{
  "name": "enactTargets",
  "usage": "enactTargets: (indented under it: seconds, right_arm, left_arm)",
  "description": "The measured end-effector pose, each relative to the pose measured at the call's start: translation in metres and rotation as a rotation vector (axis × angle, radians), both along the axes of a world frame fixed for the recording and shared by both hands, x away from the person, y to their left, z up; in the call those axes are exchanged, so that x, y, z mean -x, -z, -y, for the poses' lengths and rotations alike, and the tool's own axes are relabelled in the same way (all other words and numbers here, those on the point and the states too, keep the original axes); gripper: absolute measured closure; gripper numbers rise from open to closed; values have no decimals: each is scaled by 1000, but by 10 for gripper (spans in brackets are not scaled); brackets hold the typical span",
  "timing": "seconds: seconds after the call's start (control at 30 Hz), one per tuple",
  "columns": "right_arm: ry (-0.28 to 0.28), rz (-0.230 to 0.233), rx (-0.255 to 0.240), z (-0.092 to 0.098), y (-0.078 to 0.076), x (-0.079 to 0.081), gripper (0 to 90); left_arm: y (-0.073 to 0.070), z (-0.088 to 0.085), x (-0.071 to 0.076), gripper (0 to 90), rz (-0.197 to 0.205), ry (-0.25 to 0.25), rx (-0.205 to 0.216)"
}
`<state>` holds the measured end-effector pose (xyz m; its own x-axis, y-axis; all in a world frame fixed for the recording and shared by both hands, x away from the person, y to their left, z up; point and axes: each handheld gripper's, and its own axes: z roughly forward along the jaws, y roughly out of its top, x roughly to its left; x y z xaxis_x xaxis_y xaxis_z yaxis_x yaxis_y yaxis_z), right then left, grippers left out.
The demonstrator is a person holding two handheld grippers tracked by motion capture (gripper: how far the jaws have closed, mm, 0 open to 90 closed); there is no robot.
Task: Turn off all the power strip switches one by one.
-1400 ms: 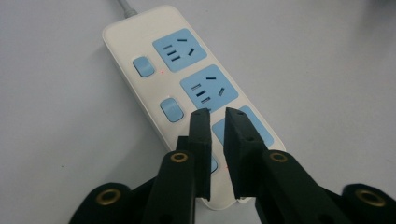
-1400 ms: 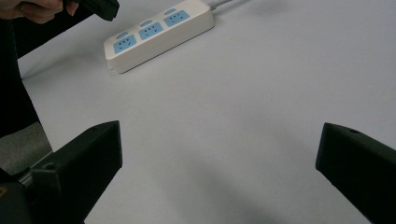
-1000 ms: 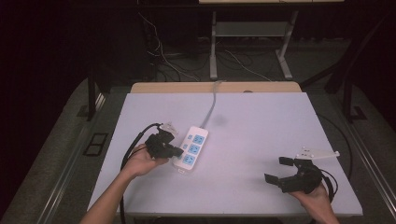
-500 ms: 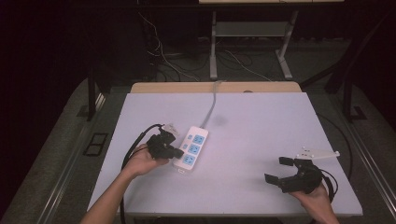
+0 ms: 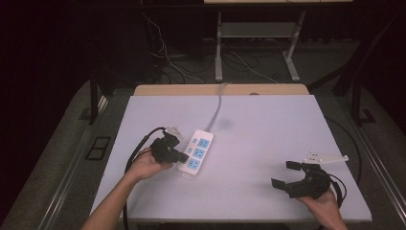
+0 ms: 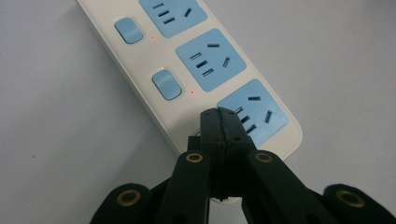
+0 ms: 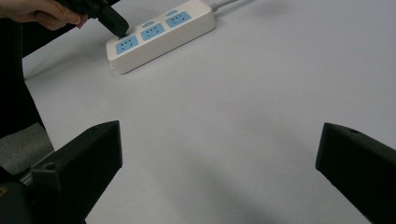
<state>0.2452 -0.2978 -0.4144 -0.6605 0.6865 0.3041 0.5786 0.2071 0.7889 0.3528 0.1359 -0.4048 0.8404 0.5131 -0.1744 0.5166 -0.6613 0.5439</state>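
Left hand-held gripper (image 6: 219,114): jaws clenched tight together w/ nothing between them, tips pressed down on the near end of the power strip (image 6: 187,65), right at the inner edge of the last blue socket (image 6: 254,112). In the high view the left hand-held gripper (image 5: 178,155) sits at the strip's near-left side, the left hand (image 5: 143,165) wrapped round its body, black cable (image 5: 139,148) looping off to the left and back along the forearm.

Right hand-held gripper (image 7: 219,154): released, jaws spread wide apart, bare bench surface between them, holding nothing. High view puts it (image 5: 285,175) near the bench's front-right corner, right hand (image 5: 323,201) behind it, well apart from the strip. A small white bracket-like piece (image 5: 325,157) lies just beyond it; can't tell what it is.

Power strip (image 5: 197,152): white, three blue sockets in a row, flat on the bench (image 5: 268,124), left of centre, lying at a slant w/ its far end pointing toward the back. Two blue rocker switches (image 6: 166,85) visible beside the sockets, each w/ a small red dot next to it. Its grey cord (image 5: 219,103) runs from the far end to the bench's back edge and drops over.

Beyond the bench: dark floor, tangle of cables (image 5: 167,52), legs of another table (image 5: 218,43).
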Motion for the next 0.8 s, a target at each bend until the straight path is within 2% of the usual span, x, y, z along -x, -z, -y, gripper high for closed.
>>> enactTargets:
  seconds: [0.2,0.43,0.7,0.8]
  right_arm:
    - [-1,3,-2,0,0,0,4]
    - [3,9,-7,2,-1,1,4]
    - [14,10,-13,5,-2,0,4]
    - [12,9,-12,4,-1,-1,4]
  left_arm:
    - [2,-4,-4,894,-23,4,30]
    - [5,-7,-5,896,-56,-30,64]
    - [5,-8,-5,895,-55,-25,67]
    - [5,-7,-4,895,-38,-16,58]
